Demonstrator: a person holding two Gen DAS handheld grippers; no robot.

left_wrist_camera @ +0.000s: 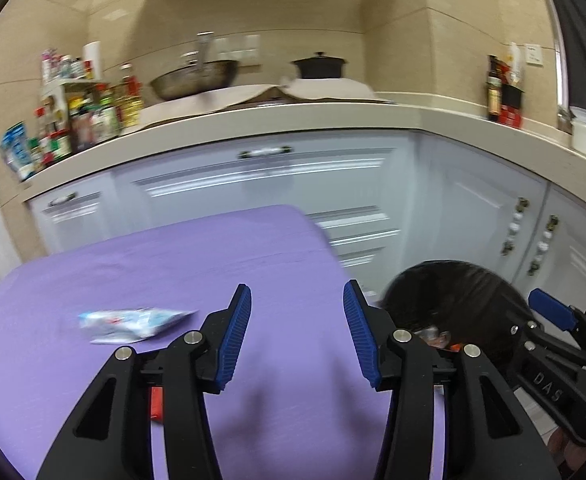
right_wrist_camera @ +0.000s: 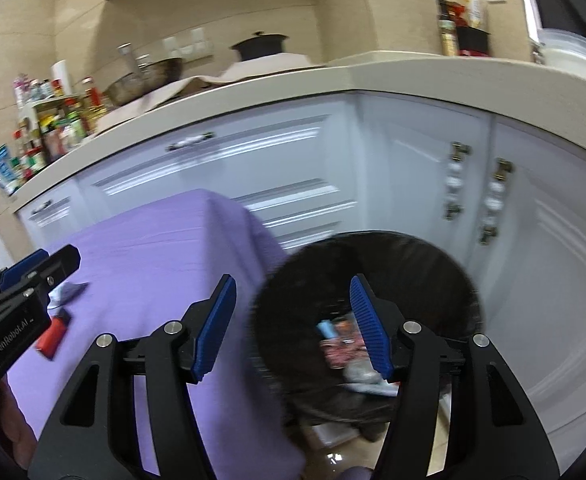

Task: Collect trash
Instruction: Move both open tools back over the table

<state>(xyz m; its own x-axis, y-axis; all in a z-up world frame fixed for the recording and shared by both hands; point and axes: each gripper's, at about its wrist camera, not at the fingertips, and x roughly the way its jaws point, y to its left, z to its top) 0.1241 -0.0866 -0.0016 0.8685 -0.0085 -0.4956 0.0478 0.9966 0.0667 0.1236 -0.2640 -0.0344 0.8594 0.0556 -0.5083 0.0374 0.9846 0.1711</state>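
A blue-and-white crumpled wrapper (left_wrist_camera: 131, 325) lies on the purple tablecloth (left_wrist_camera: 173, 264), left of my left gripper (left_wrist_camera: 297, 336), which is open and empty above the cloth. A small red item (left_wrist_camera: 156, 403) lies partly hidden under its left finger; it also shows in the right wrist view (right_wrist_camera: 53, 334). A black-lined trash bin (right_wrist_camera: 373, 280) stands right of the table, holding several wrappers (right_wrist_camera: 343, 346). My right gripper (right_wrist_camera: 293, 328) is open and empty above the bin's near rim. It also shows in the left wrist view (left_wrist_camera: 553, 312).
White kitchen cabinets (left_wrist_camera: 293, 184) and a beige counter (left_wrist_camera: 293, 120) stand behind the table. The counter carries spice bottles (left_wrist_camera: 77, 120), a wok (left_wrist_camera: 195, 78) and a black pot (left_wrist_camera: 319, 65). The table's right edge (right_wrist_camera: 261, 232) sits beside the bin.
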